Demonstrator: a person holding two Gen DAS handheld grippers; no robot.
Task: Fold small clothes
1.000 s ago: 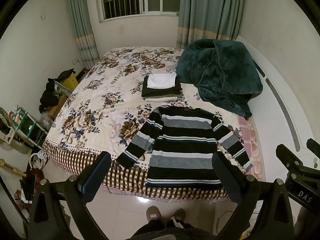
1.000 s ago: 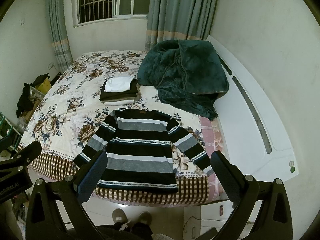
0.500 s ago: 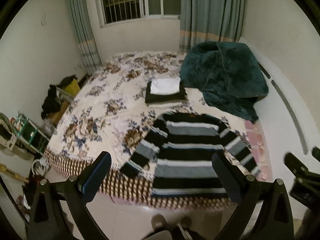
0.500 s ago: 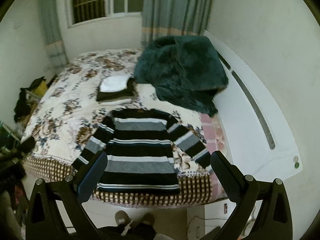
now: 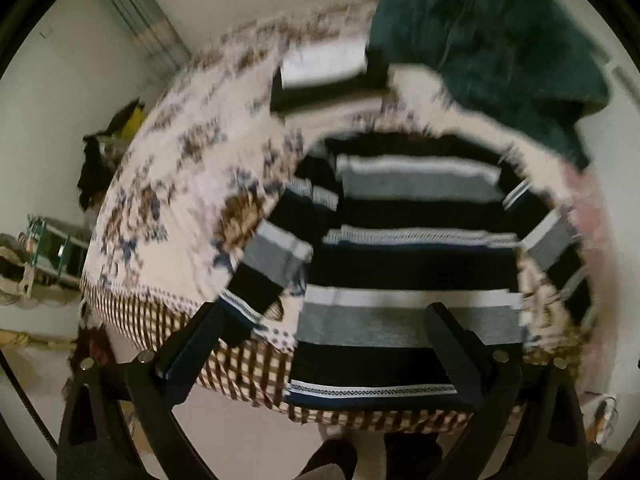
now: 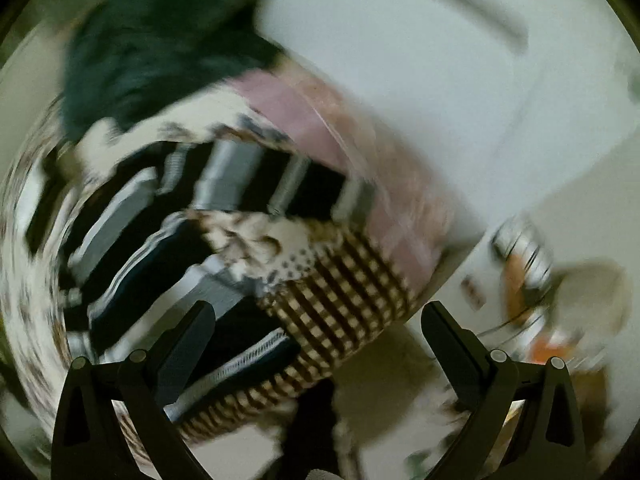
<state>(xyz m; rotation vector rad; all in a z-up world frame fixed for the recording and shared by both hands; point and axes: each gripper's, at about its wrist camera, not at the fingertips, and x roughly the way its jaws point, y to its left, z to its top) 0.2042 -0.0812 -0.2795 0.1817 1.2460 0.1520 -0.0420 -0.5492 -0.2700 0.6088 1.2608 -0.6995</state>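
Note:
A black, grey and white striped sweater (image 5: 404, 264) lies flat, sleeves spread, on the near edge of the floral bed (image 5: 172, 184). My left gripper (image 5: 324, 344) is open and empty, hovering just above the sweater's hem. My right gripper (image 6: 316, 344) is open and empty, tilted, near the bed's right front corner. The sweater (image 6: 132, 232) and its right sleeve (image 6: 280, 184) show blurred in the right wrist view.
A stack of folded clothes (image 5: 324, 68) with a white top lies behind the sweater. A dark green blanket (image 5: 492, 44) is heaped at the back right. Clutter and a shelf (image 5: 52, 240) stand on the floor to the left. White bed frame (image 6: 440, 80) is at right.
Both grippers have moved quickly down and forward to the bed edge. The right gripper has swung to the right and rolled. Both views are now motion-blurred.

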